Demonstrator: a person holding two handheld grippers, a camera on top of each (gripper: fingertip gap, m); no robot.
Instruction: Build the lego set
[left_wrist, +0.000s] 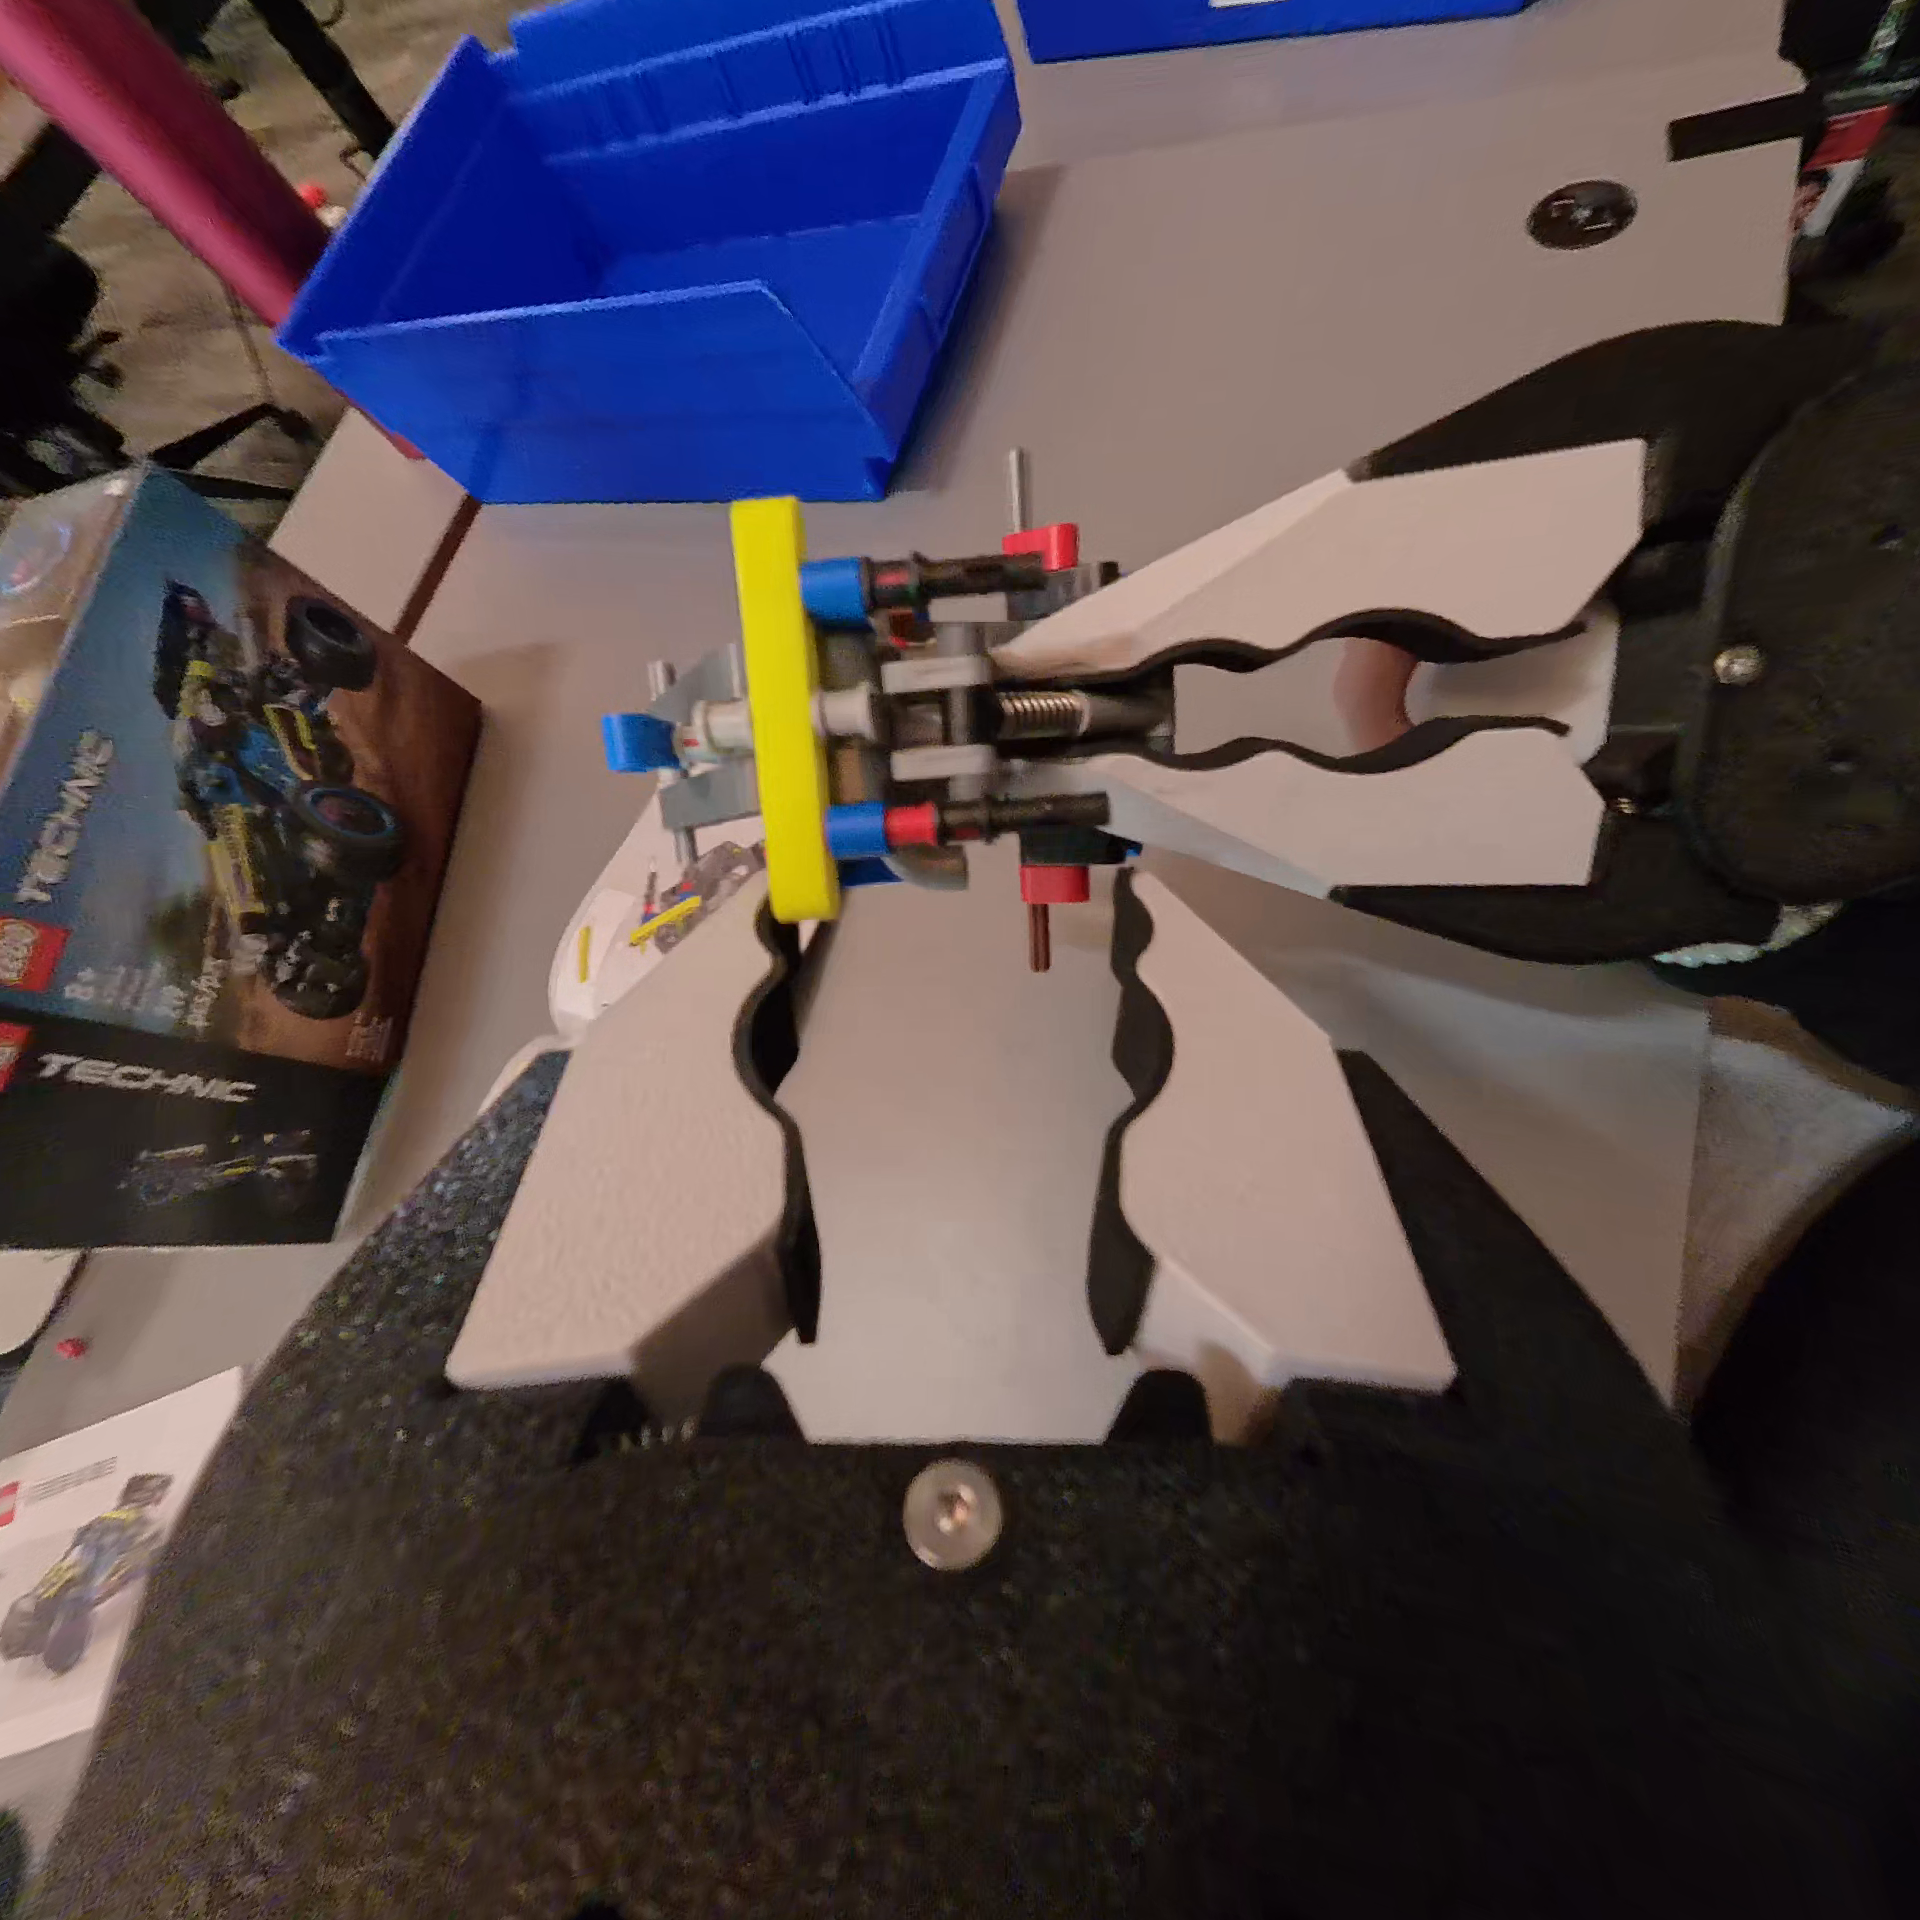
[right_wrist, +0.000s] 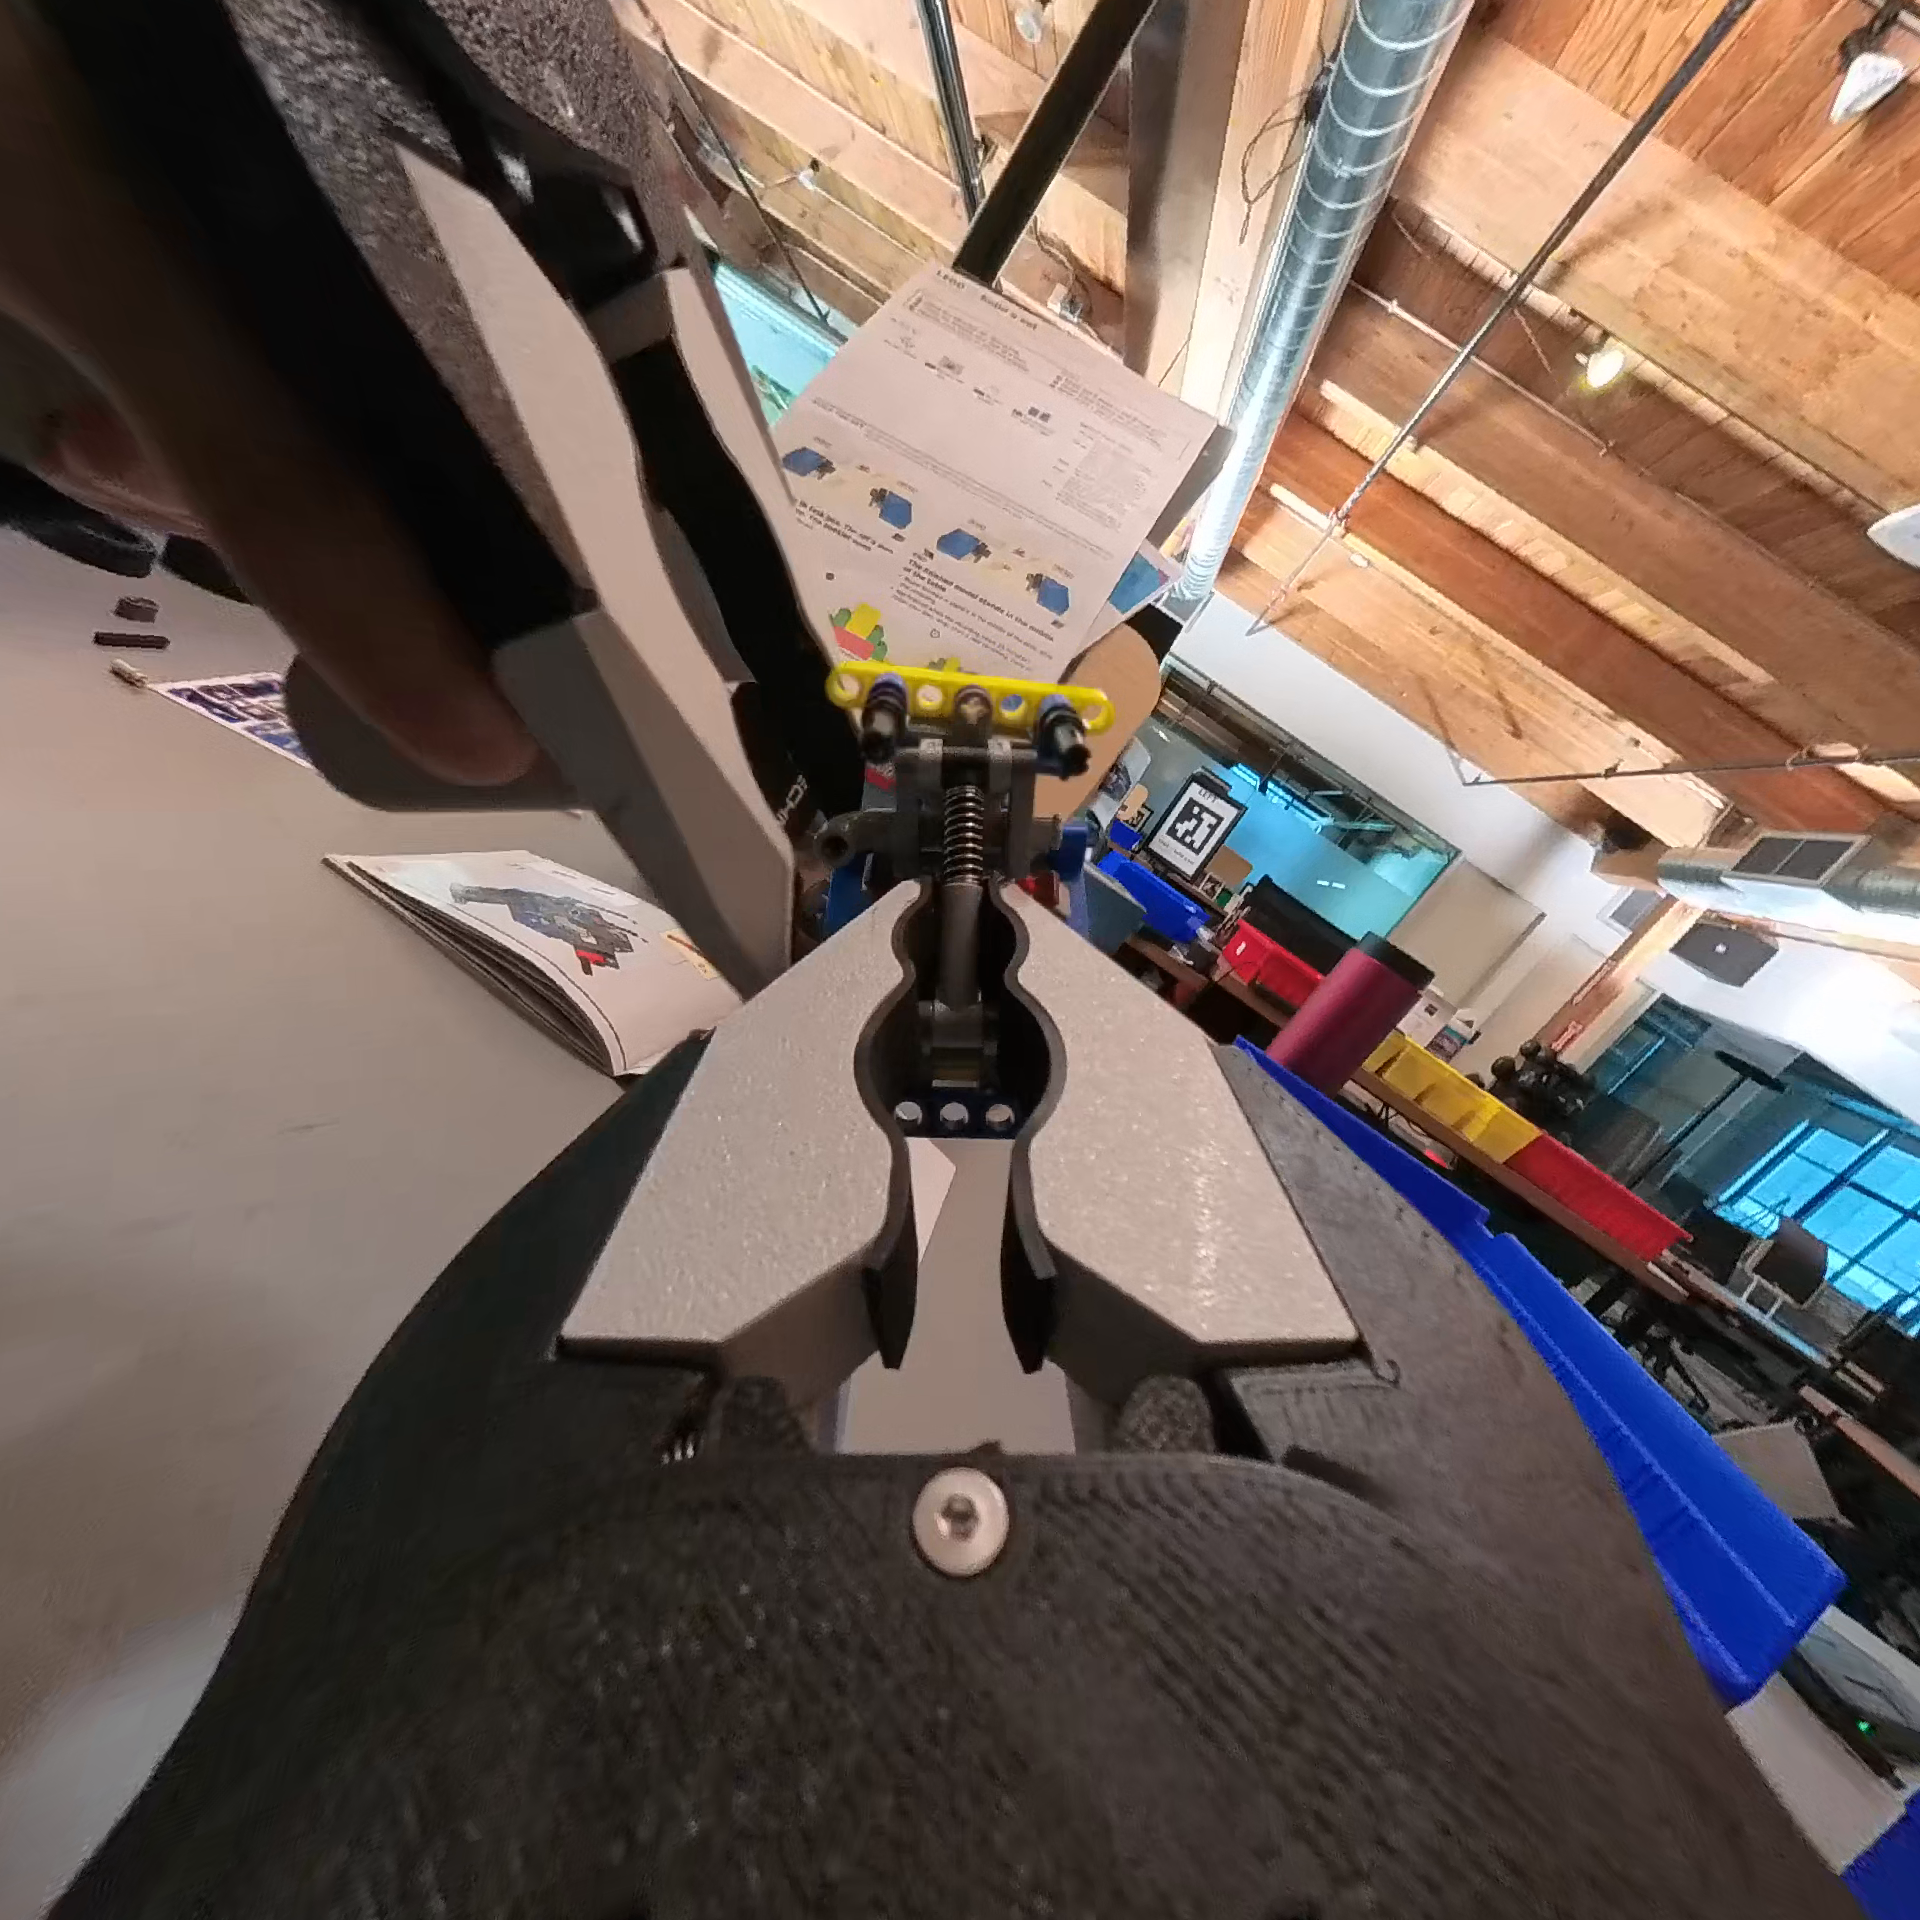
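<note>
**A:** What does each claw hold?

**B:** The right claw is clamped on a small toy-brick assembly, held in the air above the grey desk. Its pads press the dark spring shaft, and a yellow beam caps the assembly's far end. The left claw stands wide and holds nothing. One left fingertip sits just under the lower end of the yellow beam; whether they touch is unclear. A thin red-brown axle hangs from the assembly between the left fingers.

**A:** How should the left claw work near the assembly?

**B:** My judgement: keep the right grip steady and bring the left fingers in squarely, clear of the axle and side pins, which look easy to knock.

**A:** What room is there around the assembly?

**B:** A blue bin sits just beyond the assembly. A printed box and an open booklet lie off to its left. The desk beyond the right claw looks the most open.
</note>
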